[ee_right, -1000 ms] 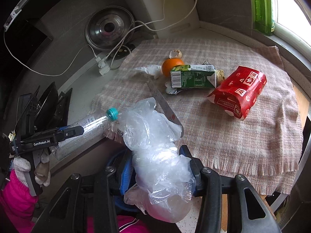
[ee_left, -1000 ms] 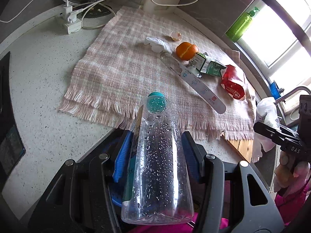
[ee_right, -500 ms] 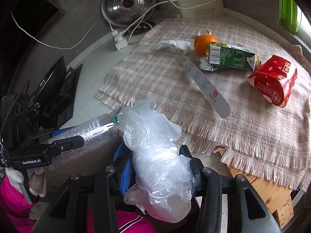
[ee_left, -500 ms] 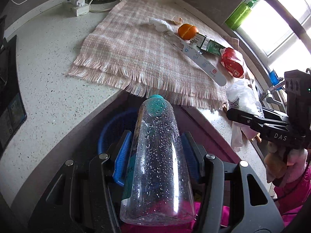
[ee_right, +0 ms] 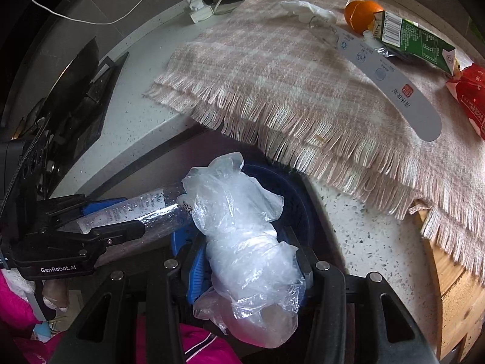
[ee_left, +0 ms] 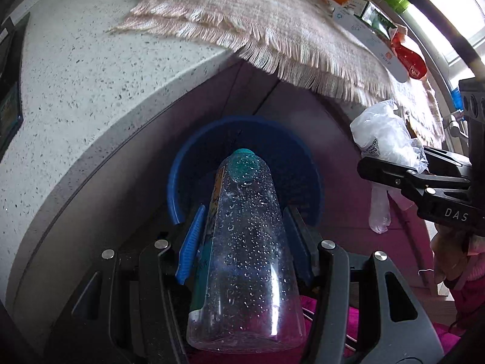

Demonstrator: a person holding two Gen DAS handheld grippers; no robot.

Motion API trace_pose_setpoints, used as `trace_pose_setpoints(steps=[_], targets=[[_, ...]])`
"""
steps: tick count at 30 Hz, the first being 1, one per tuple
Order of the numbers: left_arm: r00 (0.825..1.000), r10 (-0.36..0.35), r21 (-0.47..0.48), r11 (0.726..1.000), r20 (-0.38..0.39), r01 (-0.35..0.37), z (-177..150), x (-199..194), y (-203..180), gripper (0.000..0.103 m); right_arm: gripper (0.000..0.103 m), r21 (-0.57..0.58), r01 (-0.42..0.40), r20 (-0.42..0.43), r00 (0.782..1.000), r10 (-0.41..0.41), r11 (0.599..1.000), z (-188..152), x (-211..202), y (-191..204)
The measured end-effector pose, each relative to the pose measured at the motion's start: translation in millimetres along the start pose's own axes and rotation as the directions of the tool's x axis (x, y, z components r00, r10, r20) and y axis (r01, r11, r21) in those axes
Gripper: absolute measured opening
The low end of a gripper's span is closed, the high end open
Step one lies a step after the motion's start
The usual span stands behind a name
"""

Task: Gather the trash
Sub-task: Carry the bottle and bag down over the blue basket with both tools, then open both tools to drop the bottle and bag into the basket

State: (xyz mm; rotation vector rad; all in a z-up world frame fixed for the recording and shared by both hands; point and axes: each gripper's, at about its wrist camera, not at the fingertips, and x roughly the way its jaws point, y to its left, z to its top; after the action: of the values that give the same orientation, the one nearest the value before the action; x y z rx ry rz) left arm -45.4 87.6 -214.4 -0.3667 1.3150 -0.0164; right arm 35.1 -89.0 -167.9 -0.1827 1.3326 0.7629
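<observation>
Roughly midway, the left tool (ee_left: 242, 242) grips a clear bottle (ee_left: 245, 257) and the right tool (ee_right: 248, 261) a plastic bag (ee_right: 242, 230) above the blue bin (ee_left: 188, 163) below the desk's (ee_left: 75, 75) edge, while a carton (ee_right: 415, 41), orange peel (ee_right: 360, 12) and red packet (ee_right: 469, 97) remain on the cloth (ee_right: 272, 69).

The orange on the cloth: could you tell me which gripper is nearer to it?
Right. The right gripper is below the cloth's fringe; the left gripper is further from the orange.

Clear bottle (ee_left: 245, 242), teal cap (ee_left: 242, 151); blue bin (ee_left: 194, 157); pink-white checked cloth (ee_right: 288, 69); orange peel (ee_right: 360, 12).
</observation>
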Motion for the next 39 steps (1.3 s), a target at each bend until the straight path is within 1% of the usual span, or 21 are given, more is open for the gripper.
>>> trace_pose_setpoints(steps=[4, 14, 23, 27, 28, 29, 31, 34, 39], targets=[[0.999, 0.02, -0.001, 1.0, -0.039, -0.02, -2, 21, 4, 0.054, 0.048, -0.008, -0.003, -0.043, 0.999, 0.003, 1.0, -2, 24, 3], [0.992, 0.032, -0.001, 0.999, -0.121, -0.033, -6, 62, 8, 0.054, 0.048, -0.027, 0.017, -0.142, 0.99, -0.021, 0.999, -11, 75, 4], [0.986, 0.045, -0.009, 0.999, -0.158, -0.047, -11, 79, 13, 0.054, 0.049, -0.042, 0.048, -0.209, 0.976, -0.056, 0.998, -13, 110, 5], [0.986, 0.04, -0.014, 0.999, -0.161, -0.043, -10, 85, 11, 0.054, 0.051, -0.046, 0.056, -0.216, 0.974, -0.065, 0.997, -14, 115, 5], [0.987, 0.038, -0.012, 0.999, -0.159, -0.041, -10, 85, 11, 0.054, 0.053, -0.049, 0.056, -0.215, 0.974, -0.065, 0.997, -13, 115, 6], [0.987, 0.038, -0.01, 0.999, -0.158, -0.04, -11, 86, 10, 0.054, 0.06, -0.052, 0.058, -0.215, 0.974, -0.068, 0.997, -12, 115, 7], [0.986, 0.04, -0.007, 0.999, -0.161, -0.042, -11, 87, 10, 0.055, 0.069, -0.057, 0.066, -0.204, 0.976, -0.077, 0.996, -11, 114, 7], [0.986, 0.039, -0.015, 0.999, -0.163, -0.042, -12, 84, 11, 0.055, 0.07, -0.053, 0.063, -0.197, 0.978, -0.072, 0.997, -9, 111, 8], [0.988, 0.049, -0.008, 0.999, -0.144, -0.05, -13, 72, 10, 0.055, 0.07, -0.054, 0.057, -0.185, 0.981, -0.066, 0.997, -10, 106, 10]])
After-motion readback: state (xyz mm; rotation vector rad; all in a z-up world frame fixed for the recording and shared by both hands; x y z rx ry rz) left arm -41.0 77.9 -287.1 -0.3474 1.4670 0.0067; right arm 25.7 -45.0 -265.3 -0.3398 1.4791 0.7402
